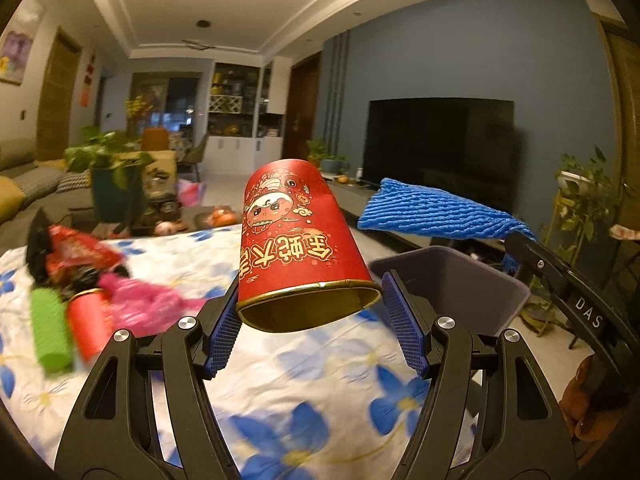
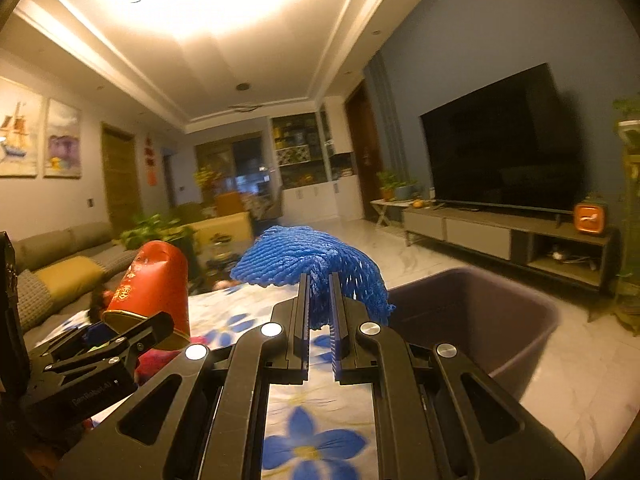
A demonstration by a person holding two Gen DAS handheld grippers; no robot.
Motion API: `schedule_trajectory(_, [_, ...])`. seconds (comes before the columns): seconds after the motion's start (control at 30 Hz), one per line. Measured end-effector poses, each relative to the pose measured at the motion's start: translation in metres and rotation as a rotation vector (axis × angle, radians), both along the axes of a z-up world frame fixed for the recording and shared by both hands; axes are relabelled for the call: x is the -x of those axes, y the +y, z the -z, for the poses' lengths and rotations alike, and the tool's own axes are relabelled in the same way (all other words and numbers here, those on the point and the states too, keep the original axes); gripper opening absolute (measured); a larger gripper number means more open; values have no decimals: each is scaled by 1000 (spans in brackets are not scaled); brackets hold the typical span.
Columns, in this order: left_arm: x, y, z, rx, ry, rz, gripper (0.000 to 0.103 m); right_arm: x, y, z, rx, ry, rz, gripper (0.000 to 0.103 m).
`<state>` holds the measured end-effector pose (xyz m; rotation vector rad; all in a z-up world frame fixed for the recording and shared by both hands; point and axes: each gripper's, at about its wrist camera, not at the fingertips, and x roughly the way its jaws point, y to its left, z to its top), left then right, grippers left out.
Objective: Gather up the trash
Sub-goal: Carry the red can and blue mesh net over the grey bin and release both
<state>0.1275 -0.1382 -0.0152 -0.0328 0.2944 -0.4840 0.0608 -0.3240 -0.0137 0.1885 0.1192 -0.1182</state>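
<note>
Cup between left claw pads

You can read gold Chinese characters on the red paper cup, printed upside down as it is held; they look like 金蛇大吉, though the last one is partly cut off. Above them sits a cartoon figure with small gold marks too fine to read. On the black arm of the right tongs, white letters spell "DAS". In the right wrist view, the body of the left tongs carries faint lettering that seems to read "GenRobot.AI".
</note>
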Motion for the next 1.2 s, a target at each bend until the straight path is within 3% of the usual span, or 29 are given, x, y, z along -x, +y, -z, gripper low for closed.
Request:
schedule_trajectory(0.3, [-16, -68, -5, -5, -26, 134, 66, 9, -49, 4, -10, -20, 142, 9])
schedule_trajectory(0.63, [-37, -123, 9, -24, -4, 228, 66, -4, -77, 16, -50, -4, 193, 9])
schedule_trajectory(1.2, [-62, -154, 35, -64, 51, 270, 67, -24, -87, 20, -58, 28, 180, 9])
